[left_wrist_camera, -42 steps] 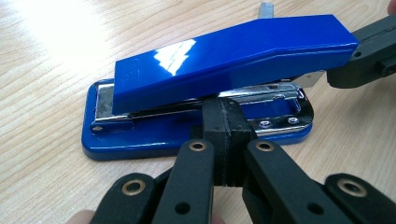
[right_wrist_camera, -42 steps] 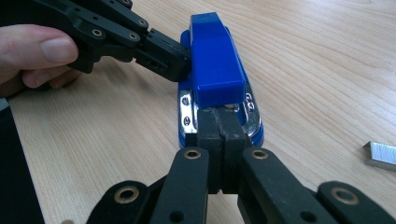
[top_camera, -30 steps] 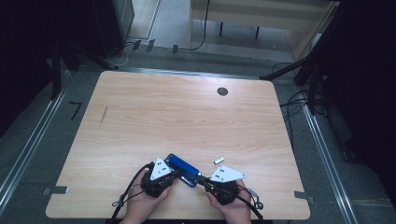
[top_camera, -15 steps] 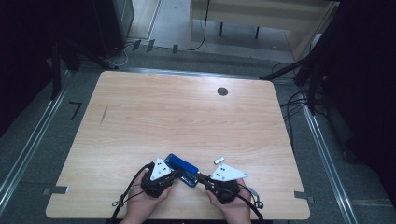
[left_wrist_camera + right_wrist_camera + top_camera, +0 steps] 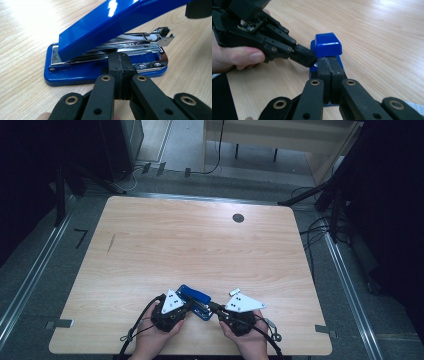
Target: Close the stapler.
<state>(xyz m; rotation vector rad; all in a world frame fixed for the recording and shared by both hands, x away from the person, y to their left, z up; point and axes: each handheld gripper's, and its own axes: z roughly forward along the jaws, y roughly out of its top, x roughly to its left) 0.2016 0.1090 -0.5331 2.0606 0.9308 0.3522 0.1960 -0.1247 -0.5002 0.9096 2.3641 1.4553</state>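
Left gripper point(image 5: 189, 307): jaws pressed together, tips against blue stapler point(image 5: 195, 295) side, steadying it. Right gripper point(image 5: 212, 307): jaws pressed together, tips at stapler rear end. Stapler at table point(image 5: 200, 245) six o'clock edge, top arm raised, magazine exposed, likely for reloading.

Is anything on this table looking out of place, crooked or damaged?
Nothing looks damaged or spilled. The one odd thing is the blue stapler near the table's front edge: its top arm stands lifted from the base, exposing the metal magazine. The shut left gripper and right gripper both meet it.
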